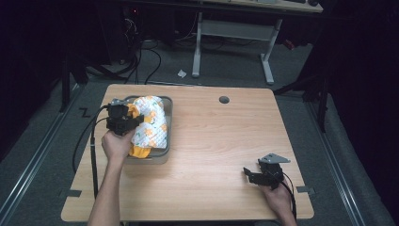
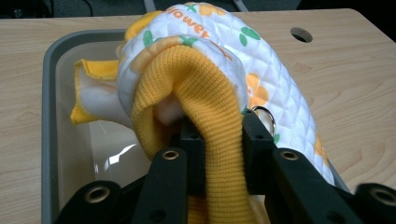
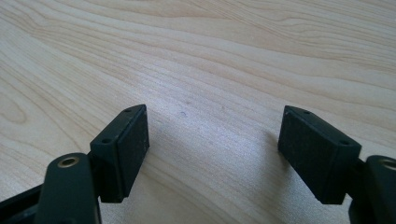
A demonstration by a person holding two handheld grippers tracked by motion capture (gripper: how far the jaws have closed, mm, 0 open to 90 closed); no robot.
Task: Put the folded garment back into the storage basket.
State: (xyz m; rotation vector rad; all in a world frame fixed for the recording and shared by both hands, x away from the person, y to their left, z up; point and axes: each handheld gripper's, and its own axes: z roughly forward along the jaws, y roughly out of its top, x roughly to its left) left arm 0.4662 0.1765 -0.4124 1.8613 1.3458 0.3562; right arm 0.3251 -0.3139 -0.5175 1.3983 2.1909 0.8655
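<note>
The left tool [image 2: 219, 144] pinches the yellow knit cuff [image 2: 205, 93] of a quilted mitt [image 2: 271, 79]; a metal ring [image 2: 264, 114] shows beside one jaw. The mitt drapes over the grey tub [image 1: 168, 117] on the desk [image 1: 221, 141]. The right tool [image 3: 212, 154], jaws wide and empty, rests well apart from the mitt.

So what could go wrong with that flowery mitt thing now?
1. The left tool only pinches the yellow cuff of the quilted mitt, so the soft knit could slip out if lifted.
2. Part of the mitt lies in the grey bin; pulling sideways might drag or tip it.
3. The right tool is open over the table, far away, so it probably couldn't help quickly.
</note>
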